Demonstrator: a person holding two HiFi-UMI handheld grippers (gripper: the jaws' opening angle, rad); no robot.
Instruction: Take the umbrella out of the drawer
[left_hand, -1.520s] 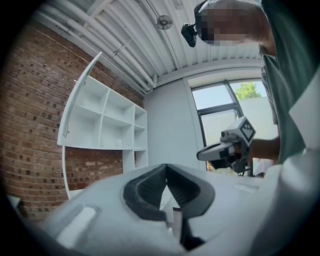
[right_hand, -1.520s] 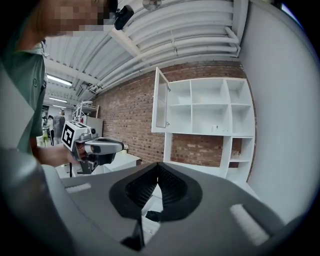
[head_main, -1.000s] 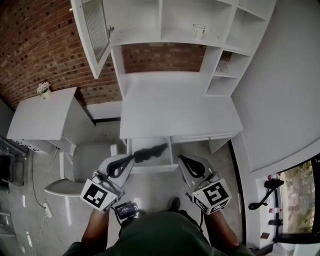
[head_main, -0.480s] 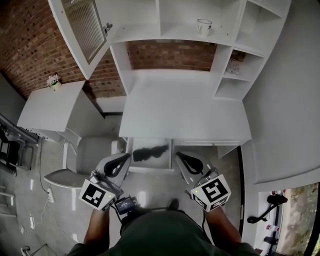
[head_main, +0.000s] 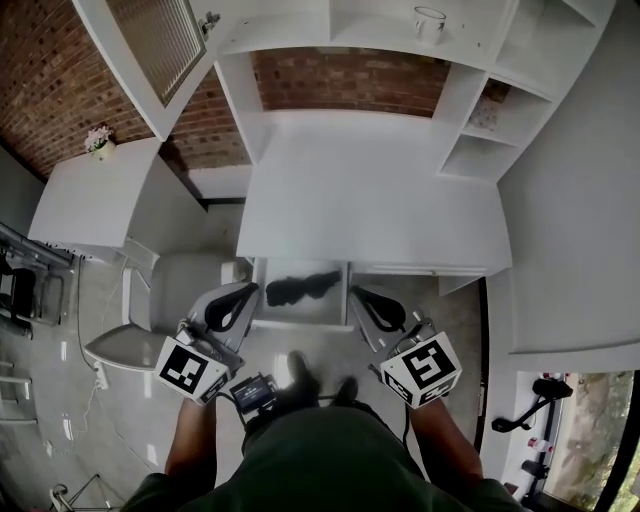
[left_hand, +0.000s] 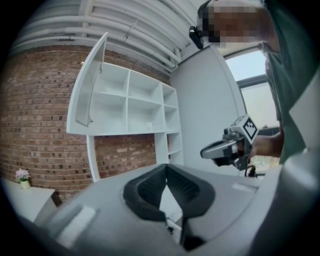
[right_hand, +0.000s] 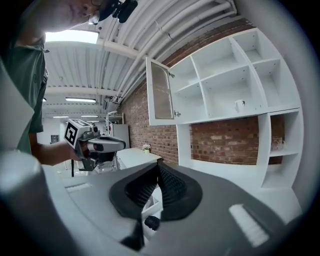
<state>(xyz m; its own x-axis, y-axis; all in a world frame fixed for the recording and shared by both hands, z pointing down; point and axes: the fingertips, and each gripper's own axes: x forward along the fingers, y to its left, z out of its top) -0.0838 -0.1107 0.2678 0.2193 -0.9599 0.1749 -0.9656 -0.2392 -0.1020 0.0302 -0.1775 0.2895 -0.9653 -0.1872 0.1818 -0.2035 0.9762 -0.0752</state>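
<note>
The left hand-held gripper and right hand-held gripper are hovering closed and empty, flanking the frame-center drawer where the umbrella is lying.

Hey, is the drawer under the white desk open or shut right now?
Open. In the head view the drawer sticks out from the desk front, and the dark umbrella lying inside it shows from above.
</note>
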